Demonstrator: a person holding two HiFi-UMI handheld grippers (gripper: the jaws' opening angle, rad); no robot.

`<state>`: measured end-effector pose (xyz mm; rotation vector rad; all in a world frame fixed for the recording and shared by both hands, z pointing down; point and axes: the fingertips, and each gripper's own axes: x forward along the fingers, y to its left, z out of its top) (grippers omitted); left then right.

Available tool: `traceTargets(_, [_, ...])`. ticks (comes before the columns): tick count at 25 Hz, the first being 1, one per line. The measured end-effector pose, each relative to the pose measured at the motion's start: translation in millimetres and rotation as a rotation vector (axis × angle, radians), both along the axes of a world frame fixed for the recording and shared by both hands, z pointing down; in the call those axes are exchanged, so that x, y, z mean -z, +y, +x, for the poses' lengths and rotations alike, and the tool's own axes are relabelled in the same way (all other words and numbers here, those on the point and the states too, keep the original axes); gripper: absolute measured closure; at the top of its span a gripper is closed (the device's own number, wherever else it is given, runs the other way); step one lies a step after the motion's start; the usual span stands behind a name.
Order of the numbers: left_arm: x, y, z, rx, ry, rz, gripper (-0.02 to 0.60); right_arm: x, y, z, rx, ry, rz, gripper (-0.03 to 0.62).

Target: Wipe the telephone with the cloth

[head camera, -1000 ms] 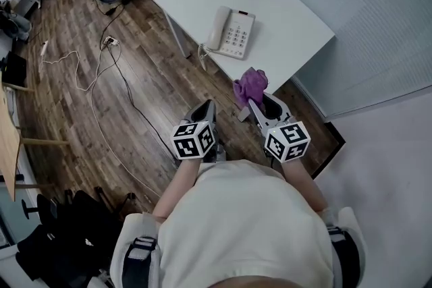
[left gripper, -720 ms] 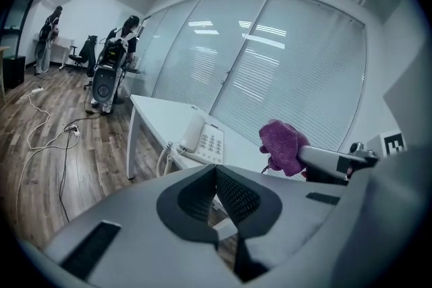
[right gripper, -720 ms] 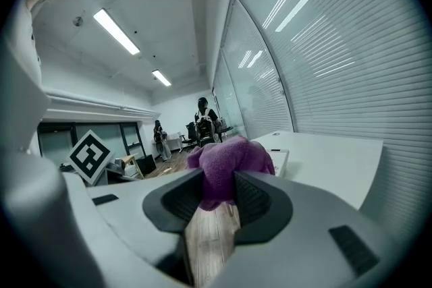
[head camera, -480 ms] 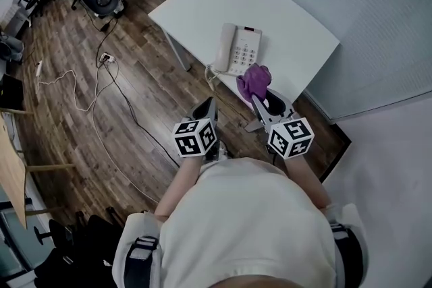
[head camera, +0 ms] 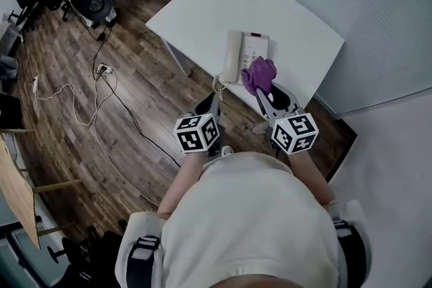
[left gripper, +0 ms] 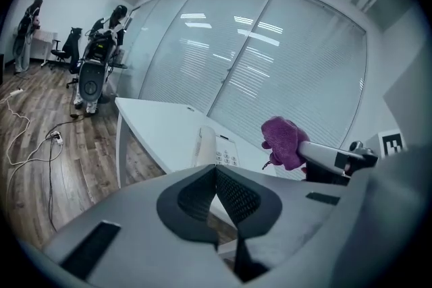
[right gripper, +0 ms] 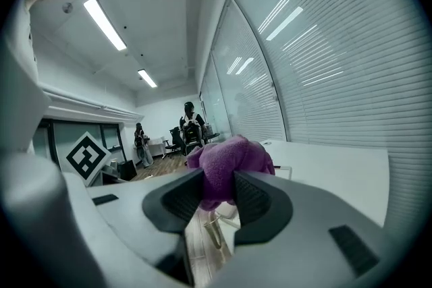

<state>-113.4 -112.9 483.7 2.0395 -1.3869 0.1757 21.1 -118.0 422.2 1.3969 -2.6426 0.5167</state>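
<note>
Qty — 1 telephone, 1 cloth, 1 table.

Lighting bright and even indoors. Ceiling strip lights glare in the right gripper view and mirror on the glass wall in the left gripper view. Both gripper views bow heavily, with black corners and a soft foreground. Head view sharp, shadows faint.

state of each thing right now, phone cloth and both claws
telephone: on the table, handset on its cradle, apart from the cloth
cloth: bunched, pinched in the right claw
left claw: shut, empty
right claw: shut on the cloth
</note>
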Motion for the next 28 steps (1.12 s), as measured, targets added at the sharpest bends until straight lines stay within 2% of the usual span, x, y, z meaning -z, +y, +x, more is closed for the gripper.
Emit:
traceTargets(9, [-9.0, -18.6, -10.6, -0.055, 0.031, -0.019, 0.561, 7.8, -45.3, -18.7, -0.031, 0.045, 0.037, 0.454])
traceTargets(17, [-17.9, -27.3, -8.8, -0.075, 0.011, -0.045, 0.561, 12.9, -107.1, -25.7, -0.019, 0.09, 0.085, 0.454])
traceTargets(28, [-28.7, -45.7, -18.1, 0.04, 0.003, -0.076, 0.561, -7.0, -176.7, -31.2, 0.031, 0.128, 0.074, 0.454])
